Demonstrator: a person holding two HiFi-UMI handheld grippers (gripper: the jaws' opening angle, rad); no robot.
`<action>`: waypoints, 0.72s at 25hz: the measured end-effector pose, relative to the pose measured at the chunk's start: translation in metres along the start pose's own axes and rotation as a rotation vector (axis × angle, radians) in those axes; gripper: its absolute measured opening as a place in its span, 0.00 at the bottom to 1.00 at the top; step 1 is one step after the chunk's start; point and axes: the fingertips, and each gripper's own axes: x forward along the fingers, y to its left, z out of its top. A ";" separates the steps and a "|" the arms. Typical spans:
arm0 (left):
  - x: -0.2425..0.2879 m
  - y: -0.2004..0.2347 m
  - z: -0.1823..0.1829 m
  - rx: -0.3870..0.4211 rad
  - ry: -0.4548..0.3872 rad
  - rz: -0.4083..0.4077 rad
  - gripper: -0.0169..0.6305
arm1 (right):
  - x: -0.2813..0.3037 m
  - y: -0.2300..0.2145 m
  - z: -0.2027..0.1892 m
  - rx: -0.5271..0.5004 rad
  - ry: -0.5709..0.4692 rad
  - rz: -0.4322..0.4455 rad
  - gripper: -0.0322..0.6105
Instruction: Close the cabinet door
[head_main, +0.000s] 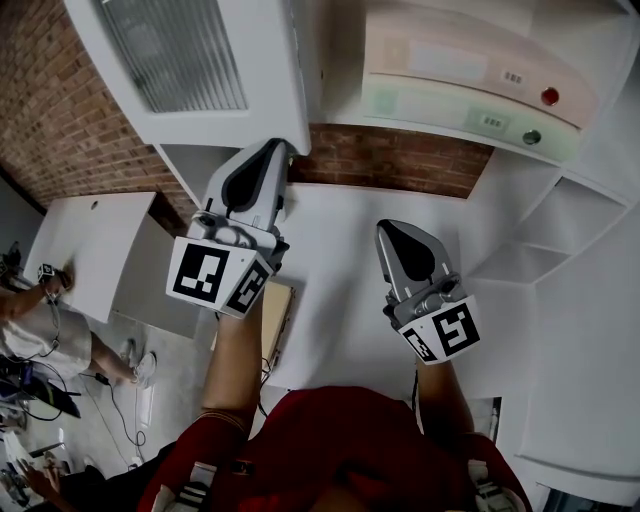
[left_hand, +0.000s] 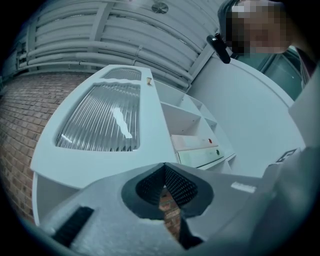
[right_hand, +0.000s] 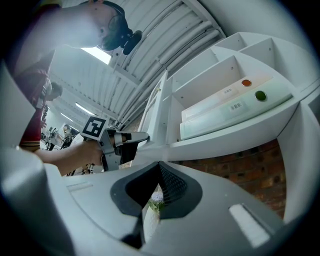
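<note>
The white cabinet door (head_main: 190, 60) with a ribbed glass pane stands swung open at the upper left. In the left gripper view the cabinet door (left_hand: 150, 130) fills the area just above the jaws, and in the right gripper view the cabinet door (right_hand: 159, 107) shows edge-on. My left gripper (head_main: 275, 150) is shut and empty, its tip close under the door's lower corner; whether it touches I cannot tell. The left gripper (left_hand: 164, 165) has its pads together. My right gripper (head_main: 395, 235) is further right, shut and empty, below the open cabinet (head_main: 560, 210). The right gripper (right_hand: 160, 164) points at the cabinet's bottom shelf.
A white box with a red button (head_main: 470, 70) and a pale green box with a green button (head_main: 460, 115) lie on a cabinet shelf. A brick wall (head_main: 60, 110) runs behind. A white panel (head_main: 80, 250) and a person (head_main: 30, 330) are at the lower left.
</note>
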 end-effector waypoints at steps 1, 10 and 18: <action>0.002 0.001 -0.001 0.001 0.000 0.000 0.03 | 0.001 -0.002 -0.002 0.002 0.001 0.001 0.07; 0.021 0.008 -0.011 0.007 0.004 0.005 0.03 | 0.007 -0.018 -0.011 0.016 -0.004 -0.012 0.07; 0.033 0.013 -0.015 0.009 0.005 0.023 0.03 | 0.004 -0.031 -0.016 0.031 0.000 -0.031 0.07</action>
